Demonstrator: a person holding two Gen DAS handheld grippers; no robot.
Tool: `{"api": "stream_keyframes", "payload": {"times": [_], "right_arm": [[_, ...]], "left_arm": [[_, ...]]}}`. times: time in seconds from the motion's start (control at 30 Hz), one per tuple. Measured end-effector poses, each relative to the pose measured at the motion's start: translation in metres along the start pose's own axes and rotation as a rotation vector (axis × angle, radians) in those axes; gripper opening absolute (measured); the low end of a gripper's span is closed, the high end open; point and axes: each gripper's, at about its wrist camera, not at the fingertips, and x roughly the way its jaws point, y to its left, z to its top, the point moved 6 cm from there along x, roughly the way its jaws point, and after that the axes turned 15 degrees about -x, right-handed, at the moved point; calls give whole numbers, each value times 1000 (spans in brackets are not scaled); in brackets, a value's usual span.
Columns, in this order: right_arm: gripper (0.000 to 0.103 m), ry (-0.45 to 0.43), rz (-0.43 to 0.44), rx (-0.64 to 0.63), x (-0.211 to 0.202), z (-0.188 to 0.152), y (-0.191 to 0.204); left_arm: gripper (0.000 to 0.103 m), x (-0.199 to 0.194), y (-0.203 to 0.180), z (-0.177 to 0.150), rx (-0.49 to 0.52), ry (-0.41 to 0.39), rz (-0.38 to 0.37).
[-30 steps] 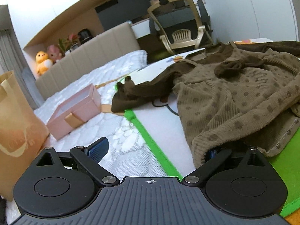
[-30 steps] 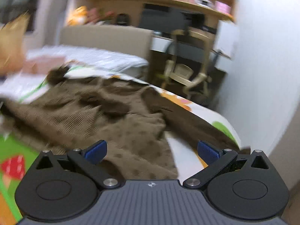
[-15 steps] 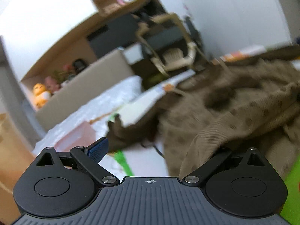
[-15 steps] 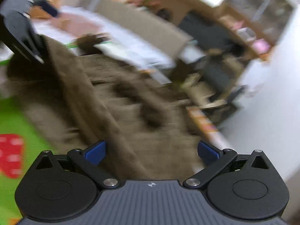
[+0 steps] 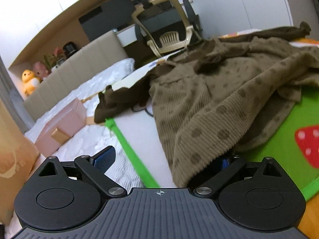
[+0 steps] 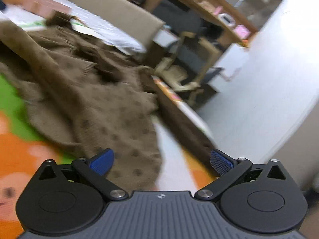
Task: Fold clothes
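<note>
Even indoor light, fisheye-bent edges, left view sharp, right view motion-blurred.

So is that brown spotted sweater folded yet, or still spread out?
Not neatly folded. The brown spotted sweater lies rumpled across the play mat, one edge draped over the left gripper, sleeves trailing loose.

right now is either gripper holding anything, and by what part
Nothing is clamped. Both jaws stand open; the brown dotted ribbed-knit garment's hem edge drapes over the left gripper's right finger. The right gripper is empty.

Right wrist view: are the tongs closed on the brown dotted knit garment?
No, the right tongs stand wide open, with the brown dotted knit garment lying beyond them.
</note>
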Motion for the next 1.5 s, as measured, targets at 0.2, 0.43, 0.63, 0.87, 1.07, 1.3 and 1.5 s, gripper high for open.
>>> {"api": "stream_keyframes", "payload": {"times": [0.2,0.43,0.63,0.87,1.07,1.3,1.5], "right_arm": [[103,-61,89,-60,0,37,29],[103,17,-192,-171,31,41,10],[103,130,-287,-151,41,-8,-16],[98,16,-384,44,-11,7,-90],[101,8,-308,84,-42,-9,-98],[103,152,-60,10,-35,-76,-39],[103,86,63,2,-65,-88,-35]], "left_arm": [[100,8,9,22,-74,-35,41],[100,5,27,12,-94,-21,90],[100,0,13,1,-7,-9,20],[101,-41,53,58,17,-205,178],[103,-69,51,39,77,-166,138],[102,-58,35,-32,156,73,14],[102,-59,50,-8,-1,45,-45]]}}
